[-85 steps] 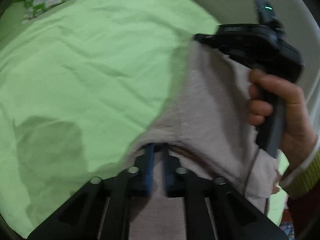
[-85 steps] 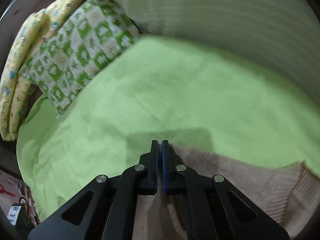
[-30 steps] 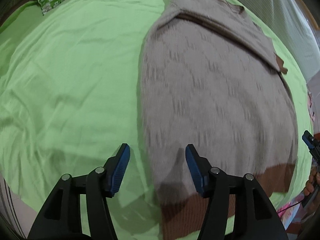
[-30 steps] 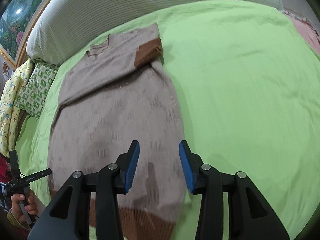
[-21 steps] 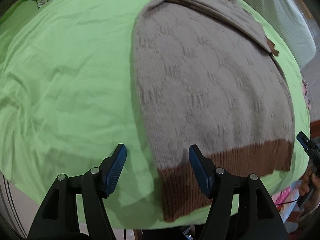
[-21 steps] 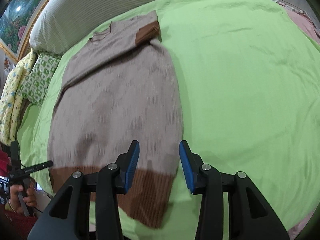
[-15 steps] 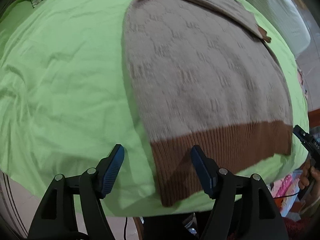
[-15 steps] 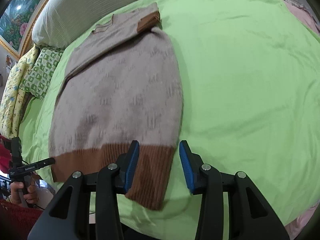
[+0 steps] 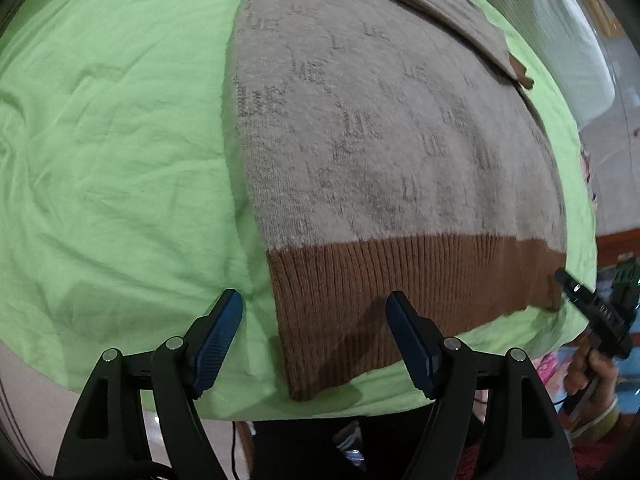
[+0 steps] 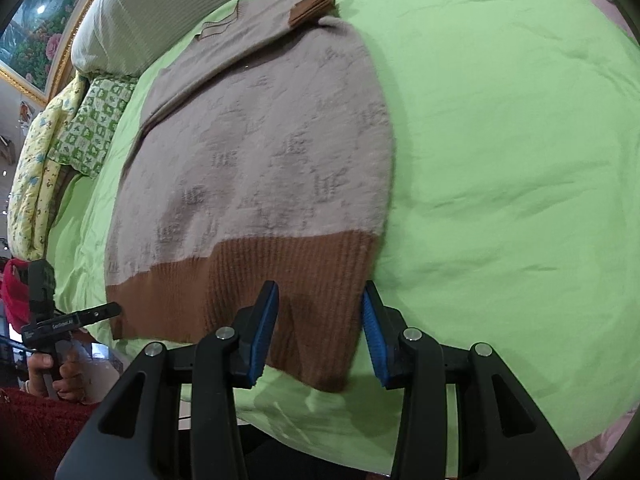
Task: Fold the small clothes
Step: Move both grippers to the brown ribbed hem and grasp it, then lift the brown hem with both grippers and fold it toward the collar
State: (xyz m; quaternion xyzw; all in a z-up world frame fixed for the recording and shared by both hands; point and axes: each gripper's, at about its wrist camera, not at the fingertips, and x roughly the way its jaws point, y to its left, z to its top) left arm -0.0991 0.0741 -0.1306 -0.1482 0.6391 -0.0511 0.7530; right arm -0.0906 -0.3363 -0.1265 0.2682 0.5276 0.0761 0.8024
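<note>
Beige knitted sweater (image 9: 384,132) with a brown ribbed hem (image 10: 248,280) spread flat on the light-green bed sheet (image 10: 500,140).
Both tongs are released, each poised over a hem corner near the bed's edge: the left tongs (image 9: 314,328) at the left corner, the right tongs (image 10: 320,312) straddling the right one; neither grasps the fabric.

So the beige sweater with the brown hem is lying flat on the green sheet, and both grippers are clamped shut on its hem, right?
Not quite. The sweater does lie flat on the green sheet, brown hem nearest, but neither gripper is clamped on it. The right wrist view shows the right gripper open at one hem corner; the left wrist view shows the left gripper open at the other.
</note>
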